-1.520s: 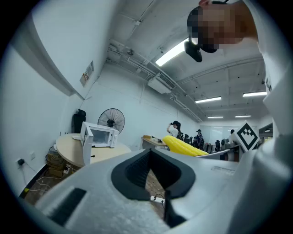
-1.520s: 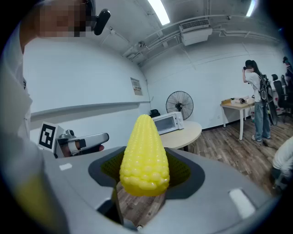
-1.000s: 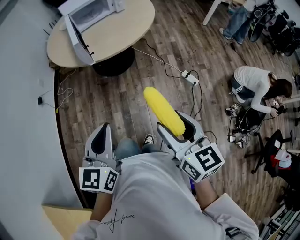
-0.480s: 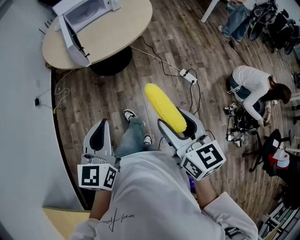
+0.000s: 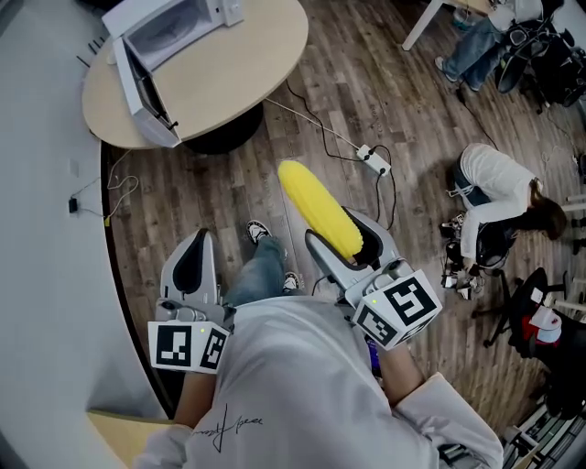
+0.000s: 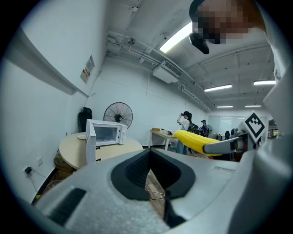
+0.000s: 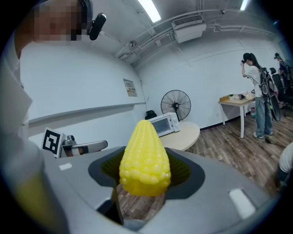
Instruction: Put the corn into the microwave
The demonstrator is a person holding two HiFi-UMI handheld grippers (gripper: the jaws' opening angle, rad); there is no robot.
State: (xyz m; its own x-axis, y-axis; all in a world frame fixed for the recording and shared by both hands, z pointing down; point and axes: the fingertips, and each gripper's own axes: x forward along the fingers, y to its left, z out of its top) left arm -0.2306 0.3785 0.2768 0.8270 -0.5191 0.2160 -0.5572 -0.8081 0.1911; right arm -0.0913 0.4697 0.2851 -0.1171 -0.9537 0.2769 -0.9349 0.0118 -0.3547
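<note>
Corn pinched in your right gripper, held above the wood floor.
Near left, your left gripper has its jaws pressed together with nothing in them. Right jaws clamp the near end of the cob, and its tip points far-left. At far left the microwave sits on the round table, well apart from the corn, with its door swung open.

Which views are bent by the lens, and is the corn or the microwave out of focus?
Both gripper views: strong fisheye bend, dark corners. Right gripper view: corn sharp, microwave small but clear. Head view: nearly straight, sharp.
</note>
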